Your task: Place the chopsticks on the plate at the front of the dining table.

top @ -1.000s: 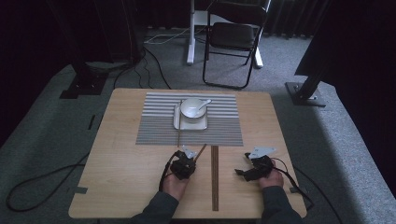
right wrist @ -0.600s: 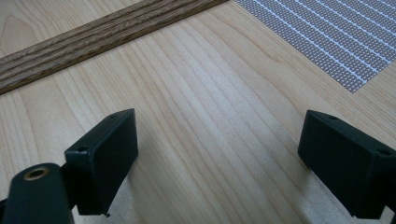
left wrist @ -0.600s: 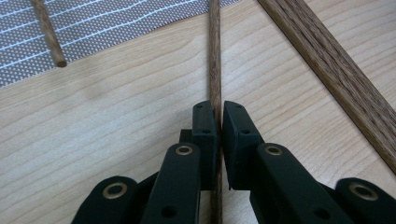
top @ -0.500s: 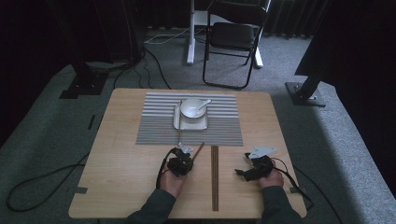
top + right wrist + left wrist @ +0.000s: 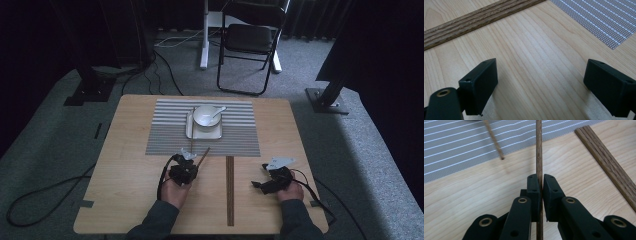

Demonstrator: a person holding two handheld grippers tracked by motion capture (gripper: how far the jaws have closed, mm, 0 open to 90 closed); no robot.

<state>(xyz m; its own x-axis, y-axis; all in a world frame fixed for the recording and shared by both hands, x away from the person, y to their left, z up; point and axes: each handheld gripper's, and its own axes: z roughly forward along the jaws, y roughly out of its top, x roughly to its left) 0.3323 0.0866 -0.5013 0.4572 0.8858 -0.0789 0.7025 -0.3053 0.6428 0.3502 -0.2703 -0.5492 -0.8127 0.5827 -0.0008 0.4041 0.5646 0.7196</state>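
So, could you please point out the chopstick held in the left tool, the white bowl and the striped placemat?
chopstick [image 5: 539, 150]: left gripper view, shaft above the tool's closed jaws.
white bowl [image 5: 204, 116]: high view, inner wall.
striped placemat [image 5: 240, 137]: high view, bare right part.

chopstick [image 5: 539, 150] cut off top and bottom, second chopstick [image 5: 494, 141] blurred

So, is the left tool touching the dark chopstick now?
Touching. In the left gripper view, the left tool has both jaws pressed against the dark chopstick, with no gap on either side.
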